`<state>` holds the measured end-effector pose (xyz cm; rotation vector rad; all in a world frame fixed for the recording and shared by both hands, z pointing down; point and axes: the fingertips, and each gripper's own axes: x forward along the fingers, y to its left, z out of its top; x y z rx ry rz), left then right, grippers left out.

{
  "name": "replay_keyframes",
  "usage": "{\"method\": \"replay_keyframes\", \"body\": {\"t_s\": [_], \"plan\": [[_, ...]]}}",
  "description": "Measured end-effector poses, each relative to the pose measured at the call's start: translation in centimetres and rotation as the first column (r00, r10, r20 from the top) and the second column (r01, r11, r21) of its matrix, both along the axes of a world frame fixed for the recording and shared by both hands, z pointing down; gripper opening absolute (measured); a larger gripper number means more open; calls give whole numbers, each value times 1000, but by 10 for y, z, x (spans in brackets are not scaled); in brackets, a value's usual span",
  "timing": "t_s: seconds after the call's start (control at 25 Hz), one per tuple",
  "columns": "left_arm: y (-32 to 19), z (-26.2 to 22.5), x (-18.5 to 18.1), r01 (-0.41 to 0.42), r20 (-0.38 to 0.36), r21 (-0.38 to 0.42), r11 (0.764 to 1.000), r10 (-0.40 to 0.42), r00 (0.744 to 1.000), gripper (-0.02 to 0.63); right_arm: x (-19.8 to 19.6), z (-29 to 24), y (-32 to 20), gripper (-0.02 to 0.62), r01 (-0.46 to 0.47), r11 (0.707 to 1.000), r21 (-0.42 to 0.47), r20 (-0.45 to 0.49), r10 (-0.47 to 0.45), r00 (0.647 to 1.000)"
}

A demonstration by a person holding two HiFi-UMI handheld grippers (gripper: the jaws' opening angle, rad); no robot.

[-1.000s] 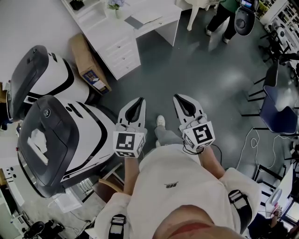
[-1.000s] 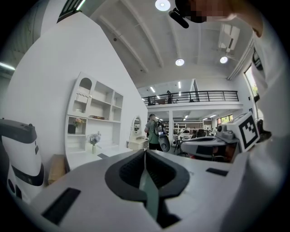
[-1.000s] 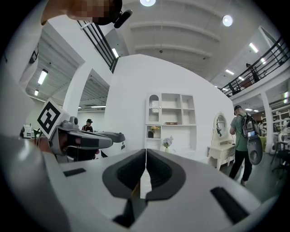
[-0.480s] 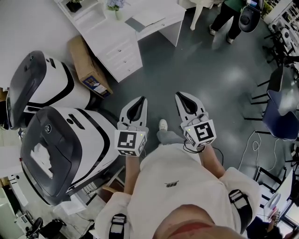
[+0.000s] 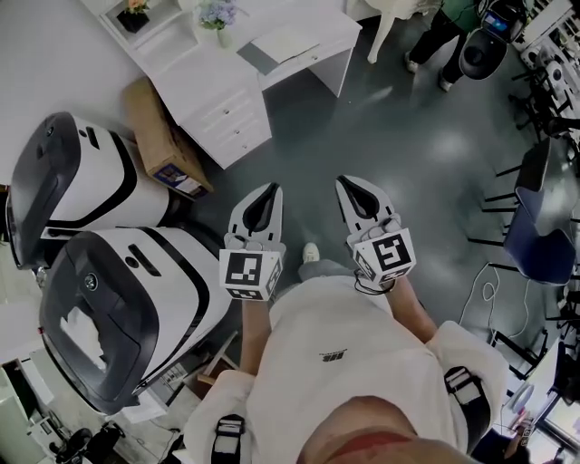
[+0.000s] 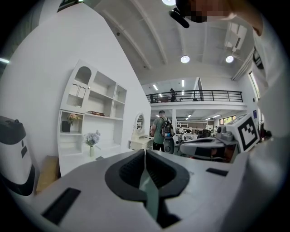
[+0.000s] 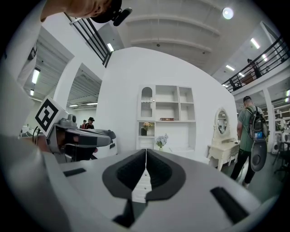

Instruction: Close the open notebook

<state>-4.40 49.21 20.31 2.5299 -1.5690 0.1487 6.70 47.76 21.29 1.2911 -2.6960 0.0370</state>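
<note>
— Grey floor, big open room. Where do the grippers stand?

— The left gripper (image 5: 270,195) and the right gripper (image 5: 347,188) are held side by side in front of the person's chest, over bare floor. Each has its jaws pressed together with nothing between them.

— And the notebook?

— Out of reach. A flat pale sheet (image 5: 288,41) lies on the white table (image 5: 201,71) well ahead, near a vase of flowers (image 5: 217,16). I take it for the open notebook, but it is too small to be sure.

— What could go wrong from here?

— Mostly the approach, I think. A cardboard box (image 5: 159,136) leans at the table's left end, and two large white-and-black machines (image 5: 127,308) stand close on the person's left, so a careless step could knock a gripper against them. At the table, shut jaws can't pinch a cover. Shoving the cover over instead might slide the notebook along the table or crease its pages.
</note>
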Motion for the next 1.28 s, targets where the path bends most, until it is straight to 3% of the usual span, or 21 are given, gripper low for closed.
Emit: {"method": "replay_keyframes", "body": {"t_s": [0.4, 0.84, 1.28], "plan": [[-50, 2, 18, 13, 16, -11, 1000, -13, 1000, 0, 23, 2, -53, -3, -8, 1000, -13, 20, 8, 1000], [-92, 8, 13, 20, 36, -17, 1000, -19, 999, 0, 20, 10, -97, -3, -8, 1000, -8, 35, 8, 999], [-159, 15, 1, 16, 12, -18, 1000, -16, 1000, 0, 6, 11, -159, -3, -18, 1000, -3, 17, 18, 1000]]}}
